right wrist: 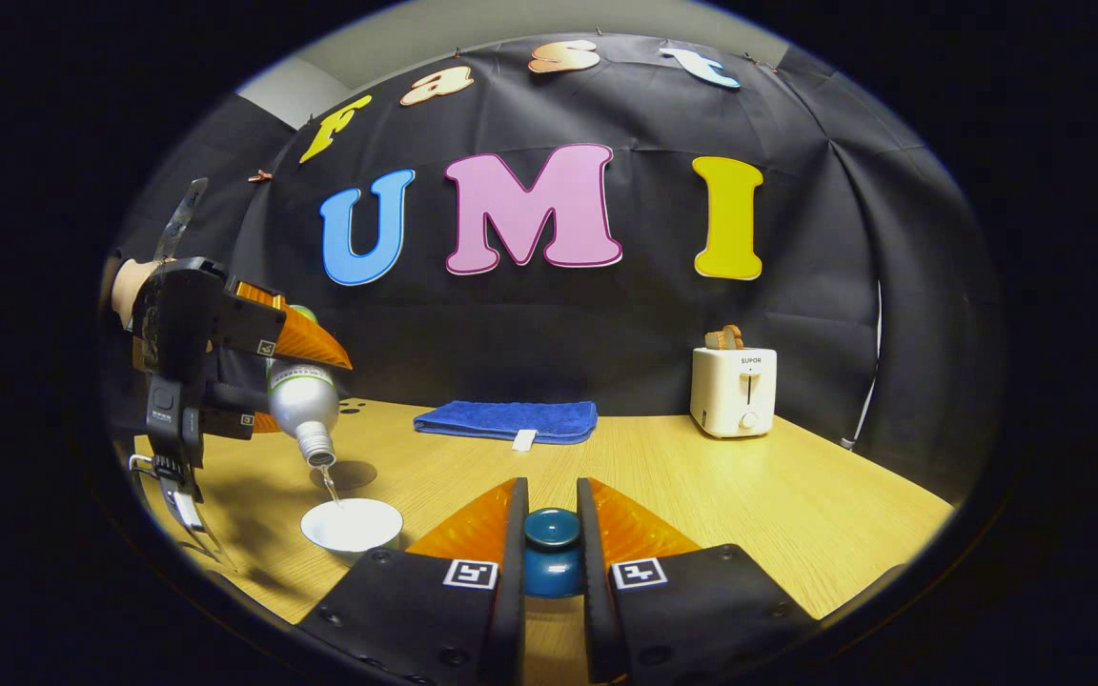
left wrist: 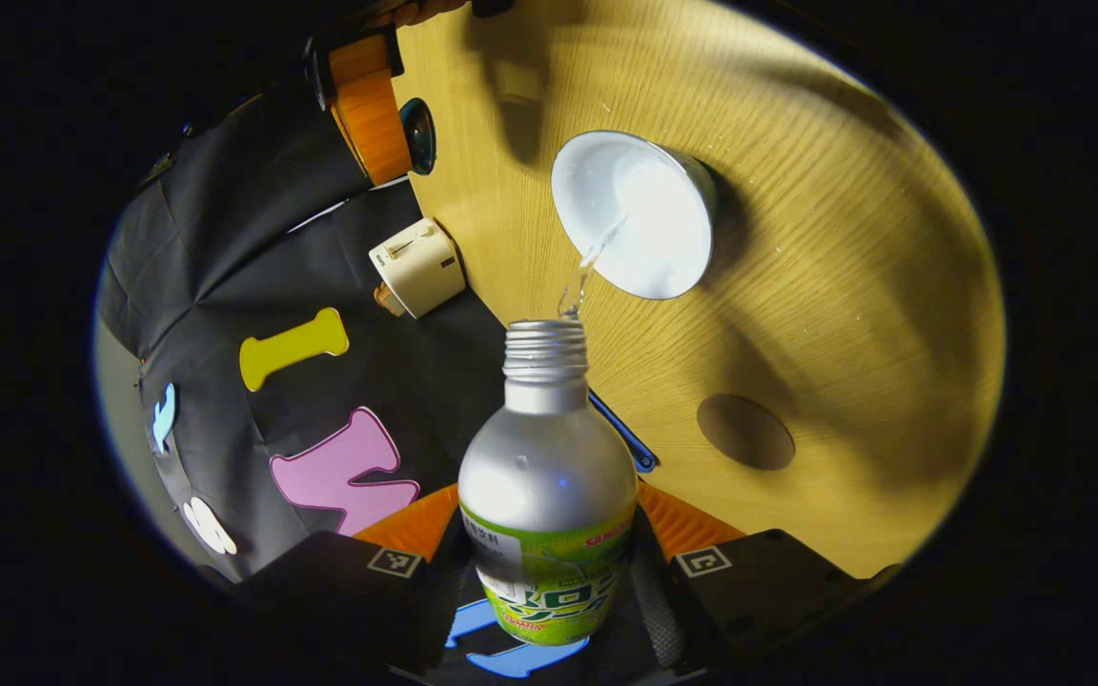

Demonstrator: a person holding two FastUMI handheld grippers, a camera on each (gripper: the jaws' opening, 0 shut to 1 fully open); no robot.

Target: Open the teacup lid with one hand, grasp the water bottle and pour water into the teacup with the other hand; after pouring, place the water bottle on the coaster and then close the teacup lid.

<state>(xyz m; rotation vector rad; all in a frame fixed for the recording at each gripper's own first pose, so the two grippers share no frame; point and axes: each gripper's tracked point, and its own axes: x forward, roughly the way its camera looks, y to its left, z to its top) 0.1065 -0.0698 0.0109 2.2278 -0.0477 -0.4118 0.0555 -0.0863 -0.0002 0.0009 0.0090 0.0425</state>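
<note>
left tool (left wrist: 549,572) grips tilted water bottle (left wrist: 547,476) — pouring (into teacup (left wrist: 633,214)) | right tool (right wrist: 551,543) clamps lid (right wrist: 551,553)

toaster (right wrist: 734,390) right of the towel (right wrist: 508,420) by the wall; teacup (right wrist: 352,524) before the coaster (right wrist: 351,474).

Matt metal water bottle (left wrist: 546,467) — glossy teacup (left wrist: 633,214) — grained wooden table (left wrist: 844,286).

Green printed label on water bottle (left wrist: 549,572) between left gripper (left wrist: 549,548) fingers, characters too warped to read, small brand word on toaster (right wrist: 733,391) front, ahead-right of right gripper (right wrist: 550,538), square coded markers at finger bases.
</note>
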